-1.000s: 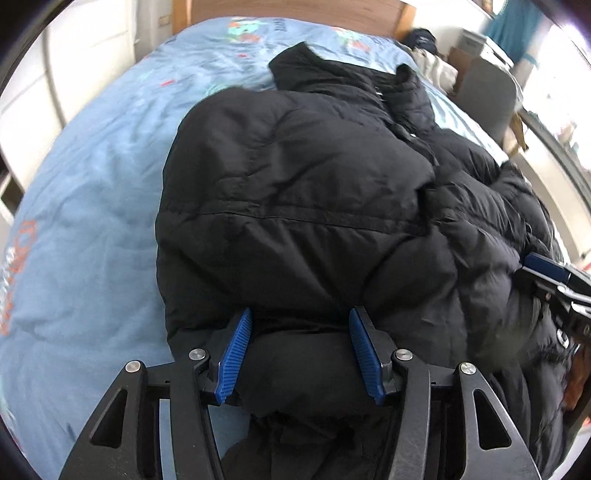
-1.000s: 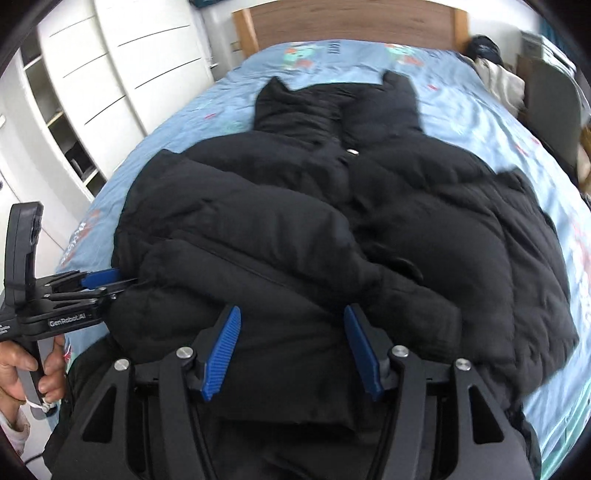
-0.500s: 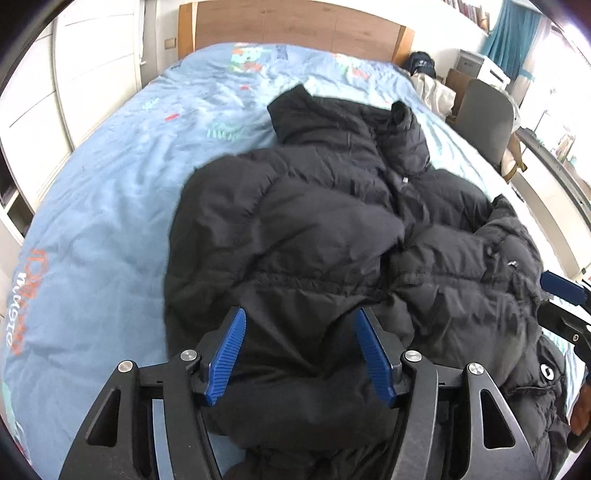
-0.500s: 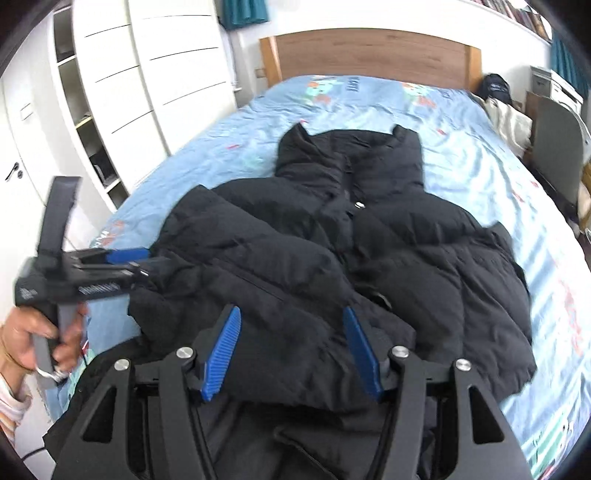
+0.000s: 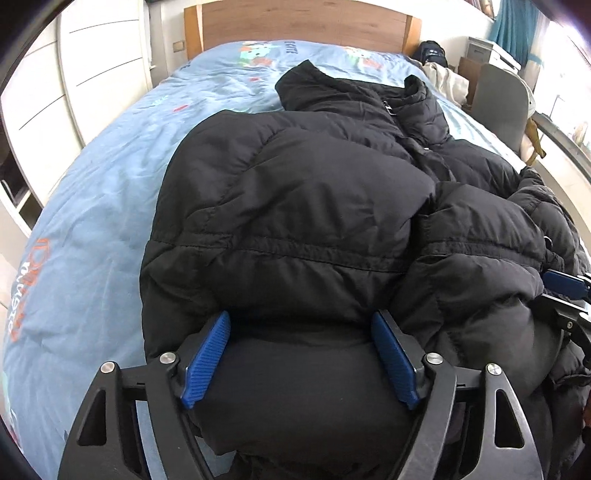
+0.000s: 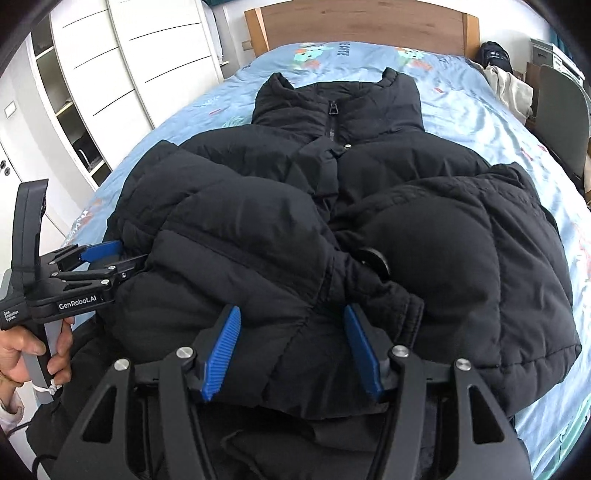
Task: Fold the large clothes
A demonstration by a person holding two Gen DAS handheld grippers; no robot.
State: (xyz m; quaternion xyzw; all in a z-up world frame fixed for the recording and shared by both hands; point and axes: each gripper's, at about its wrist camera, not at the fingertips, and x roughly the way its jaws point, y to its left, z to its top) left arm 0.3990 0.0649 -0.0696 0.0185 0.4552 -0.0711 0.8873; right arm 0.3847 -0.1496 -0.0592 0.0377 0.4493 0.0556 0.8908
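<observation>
Black puffer jacket [image 6: 332, 229] lies front-up on the blue printed bedsheet [image 6: 476, 107], collar toward the wooden headboard [image 6: 365, 26], both sleeves folded in across the chest. White wardrobe doors [image 6: 122, 62] stand along one side of the bed, and a grey chair [image 6: 561, 122] stands on the other side. The left gripper [image 5: 301, 358] sits at the jacket's near hem with its blue pads spread wide, a bulge of black fabric filling the gap between them. The right gripper [image 6: 291, 354] is likewise spread apart over the hem, fabric lying between its fingers. In the right wrist view, a hand [image 6: 26, 350] grips the left gripper's handle beside the jacket's edge.
</observation>
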